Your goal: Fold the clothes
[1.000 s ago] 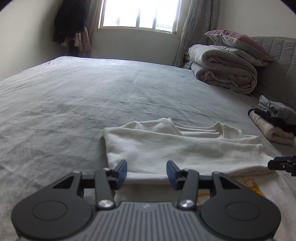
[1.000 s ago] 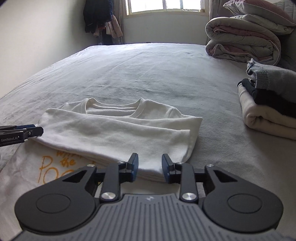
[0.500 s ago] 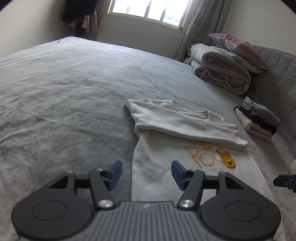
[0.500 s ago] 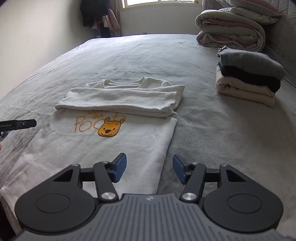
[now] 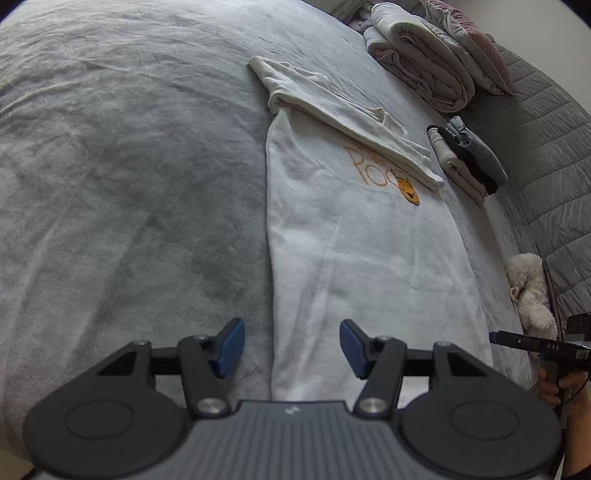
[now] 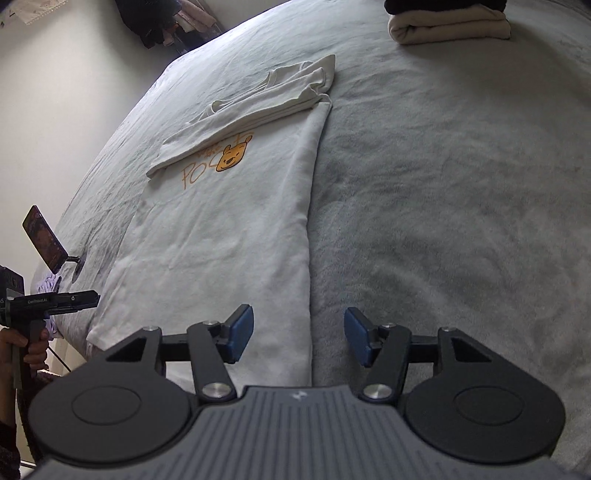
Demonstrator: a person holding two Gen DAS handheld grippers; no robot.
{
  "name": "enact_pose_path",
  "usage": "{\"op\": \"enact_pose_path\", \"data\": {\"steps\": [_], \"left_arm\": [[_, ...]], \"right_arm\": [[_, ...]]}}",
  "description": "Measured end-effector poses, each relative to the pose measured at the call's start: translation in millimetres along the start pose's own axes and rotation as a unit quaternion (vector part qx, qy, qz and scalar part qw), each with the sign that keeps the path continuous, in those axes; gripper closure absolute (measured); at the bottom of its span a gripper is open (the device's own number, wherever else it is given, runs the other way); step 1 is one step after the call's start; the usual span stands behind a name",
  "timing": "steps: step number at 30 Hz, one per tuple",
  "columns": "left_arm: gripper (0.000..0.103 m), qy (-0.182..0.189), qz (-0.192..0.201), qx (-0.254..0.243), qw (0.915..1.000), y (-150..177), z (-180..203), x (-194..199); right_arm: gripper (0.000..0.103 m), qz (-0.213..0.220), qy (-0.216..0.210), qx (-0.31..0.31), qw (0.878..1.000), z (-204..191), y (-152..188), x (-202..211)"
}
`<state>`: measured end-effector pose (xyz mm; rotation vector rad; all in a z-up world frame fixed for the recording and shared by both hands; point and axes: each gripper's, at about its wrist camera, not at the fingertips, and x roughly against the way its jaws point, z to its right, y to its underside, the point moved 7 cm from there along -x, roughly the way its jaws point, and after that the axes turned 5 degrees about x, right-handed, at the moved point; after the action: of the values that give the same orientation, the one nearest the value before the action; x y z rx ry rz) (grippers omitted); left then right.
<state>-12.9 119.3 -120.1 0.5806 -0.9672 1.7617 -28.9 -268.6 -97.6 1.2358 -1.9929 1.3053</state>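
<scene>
Left claw (image 5: 291, 345) wide | right claw (image 6: 298, 334) wide | one white shirt (image 5: 354, 240) | one folded stack (image 5: 467, 158)

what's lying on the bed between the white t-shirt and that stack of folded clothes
Nothing: in the right wrist view only bare grey bedsheet separates the white t-shirt from the stack of folded clothes.

My left tongs (image 5: 291, 345) stand wide apart with bare grey bedsheet (image 5: 129, 184) open to their left. Ahead of my right tongs (image 6: 298, 341), the stack of folded cream, black and grey clothes (image 6: 448, 27) blocks the far end. A black phone on a stand (image 6: 44, 240) crowds their left.
</scene>
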Motion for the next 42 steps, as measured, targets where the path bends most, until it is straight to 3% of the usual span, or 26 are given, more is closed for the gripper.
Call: {"op": "enact_pose_path", "data": {"steps": [7, 10, 12, 13, 22, 24, 25, 26, 31, 35, 42], "left_arm": [[0.048, 0.105, -0.050, 0.081, 0.9899, 17, -20, -1], [0.059, 0.134, -0.048, 0.116, 0.9830, 21, -31, -4], [0.080, 0.141, -0.052, 0.127, 0.9804, 23, -35, -8], [0.083, 0.142, -0.055, 0.126, 0.9802, 24, -35, -11], [0.083, 0.152, -0.064, 0.092, 0.9820, 25, -26, -16], [0.084, 0.153, -0.065, 0.097, 0.9813, 26, -27, -15], [0.088, 0.154, -0.066, 0.099, 0.9809, 26, -28, -15], [0.092, 0.154, -0.066, 0.105, 0.9802, 26, -29, -14], [0.094, 0.164, -0.061, 0.112, 0.9781, 25, -29, -10], [0.094, 0.207, -0.051, 0.140, 0.9668, 14, -24, -3], [0.094, 0.266, -0.007, 0.232, 0.9357, -28, -16, -2]], "right_arm": [[0.046, -0.026, -0.087, -0.064, 0.994, 14, 28, 7], [0.047, -0.030, -0.103, -0.066, 0.992, 10, 29, 3], [0.047, -0.034, -0.110, -0.061, 0.991, 4, 28, -2], [0.046, -0.035, -0.114, -0.058, 0.991, 2, 27, -5], [0.051, -0.044, -0.138, -0.053, 0.988, -6, 21, -19], [0.060, -0.049, -0.136, -0.044, 0.988, -10, 23, -21], [0.080, -0.056, -0.136, -0.045, 0.988, -9, 25, -22], [0.089, -0.061, -0.136, -0.047, 0.988, -9, 26, -24], [0.090, -0.032, -0.170, -0.047, 0.984, -15, 18, -12], [0.090, -0.011, -0.190, -0.066, 0.980, -18, 6, -5], [0.090, 0.021, -0.187, -0.102, 0.977, -17, -38, -7]]}}
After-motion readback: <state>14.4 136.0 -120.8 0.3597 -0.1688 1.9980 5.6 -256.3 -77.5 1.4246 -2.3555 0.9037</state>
